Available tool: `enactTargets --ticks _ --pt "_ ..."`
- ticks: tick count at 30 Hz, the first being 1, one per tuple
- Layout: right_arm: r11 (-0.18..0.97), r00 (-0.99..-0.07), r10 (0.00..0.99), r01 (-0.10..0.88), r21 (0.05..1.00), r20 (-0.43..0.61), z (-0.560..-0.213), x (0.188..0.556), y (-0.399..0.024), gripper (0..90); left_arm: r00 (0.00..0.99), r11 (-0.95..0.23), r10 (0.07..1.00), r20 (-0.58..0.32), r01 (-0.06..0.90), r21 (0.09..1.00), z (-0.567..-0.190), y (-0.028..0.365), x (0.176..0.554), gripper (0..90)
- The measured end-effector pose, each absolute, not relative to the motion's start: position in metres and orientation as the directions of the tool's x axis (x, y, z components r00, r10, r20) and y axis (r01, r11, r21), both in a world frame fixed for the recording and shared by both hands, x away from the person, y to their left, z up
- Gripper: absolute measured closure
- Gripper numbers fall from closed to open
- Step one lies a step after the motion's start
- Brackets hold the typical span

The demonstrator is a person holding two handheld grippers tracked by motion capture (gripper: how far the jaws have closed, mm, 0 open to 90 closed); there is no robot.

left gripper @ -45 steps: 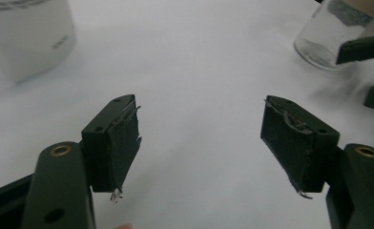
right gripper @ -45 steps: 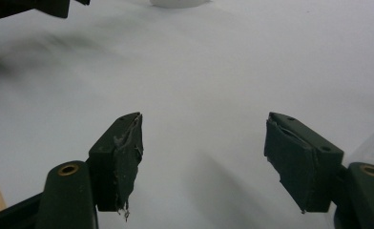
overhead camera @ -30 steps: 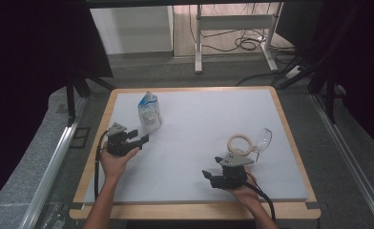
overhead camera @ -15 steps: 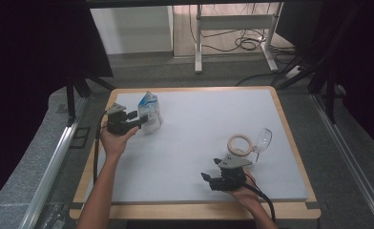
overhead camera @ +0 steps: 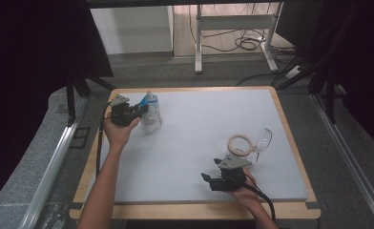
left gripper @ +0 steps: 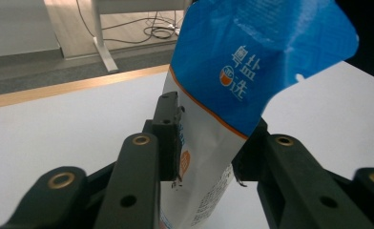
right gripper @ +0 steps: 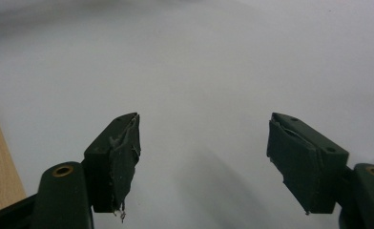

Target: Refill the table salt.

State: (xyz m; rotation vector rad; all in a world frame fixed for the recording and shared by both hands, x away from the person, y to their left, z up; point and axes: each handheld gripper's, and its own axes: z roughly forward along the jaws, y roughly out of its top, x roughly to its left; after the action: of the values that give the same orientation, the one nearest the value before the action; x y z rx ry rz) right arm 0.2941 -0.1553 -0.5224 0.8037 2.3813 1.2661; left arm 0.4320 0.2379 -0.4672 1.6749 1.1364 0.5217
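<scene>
Salt pouch (left gripper: 223,119) between left tongs (left gripper: 206,143)

Glossy plastic salt pouch (left gripper: 252,71), matt white table mat (overhead camera: 199,124), wooden rim (overhead camera: 290,138).

Cream tape ring (overhead camera: 239,143) flat on white foam table mat (overhead camera: 199,138), touching clear stemmed wine glass (overhead camera: 262,140) lying on side. Grey metal desk frame (overhead camera: 233,33), black cables (overhead camera: 242,44) on floor behind.
</scene>
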Motion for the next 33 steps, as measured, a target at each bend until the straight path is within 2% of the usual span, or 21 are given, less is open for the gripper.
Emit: enactTargets --ticks 3,5,9,11,23,33 --pt "0.446 -0.786 0.618 0.329 0.832 -0.021 -0.523 0.295 -0.155 27.8 0.478 -0.068 0.863 -0.161 0.426 0.902 -0.467 0.238 0.432 73.7" --pt "0.446 -0.786 0.618 0.329 0.833 -0.021 -0.523 0.295 -0.155 27.8 0.483 -0.07 0.861 -0.158 0.421 0.905 -0.467 0.237 0.431 80.9" --pt "0.448 -0.786 0.618 0.328 0.832 -0.023 -0.524 0.295 -0.154 27.8 0.494 -0.069 0.854 -0.163 0.419 0.905 -0.467 0.239 0.432 84.3" --pt "0.448 -0.786 0.617 0.328 0.832 -0.022 -0.524 0.294 -0.154 27.8 0.499 -0.054 0.848 -0.179 0.418 0.907 -0.469 0.24 0.432 89.1" --pt "0.437 -0.779 0.627 0.322 0.84 -0.028 -0.521 0.295 -0.157 27.8 0.523 -0.03 0.831 -0.192 0.387 0.922 -0.468 0.237 0.427 90.0" --pt "0.424 -0.772 0.635 0.32 0.847 -0.026 -0.52 0.294 -0.158 27.8 0.55 -0.053 0.814 -0.189 0.395 0.917 -0.458 0.23 0.415 90.0"
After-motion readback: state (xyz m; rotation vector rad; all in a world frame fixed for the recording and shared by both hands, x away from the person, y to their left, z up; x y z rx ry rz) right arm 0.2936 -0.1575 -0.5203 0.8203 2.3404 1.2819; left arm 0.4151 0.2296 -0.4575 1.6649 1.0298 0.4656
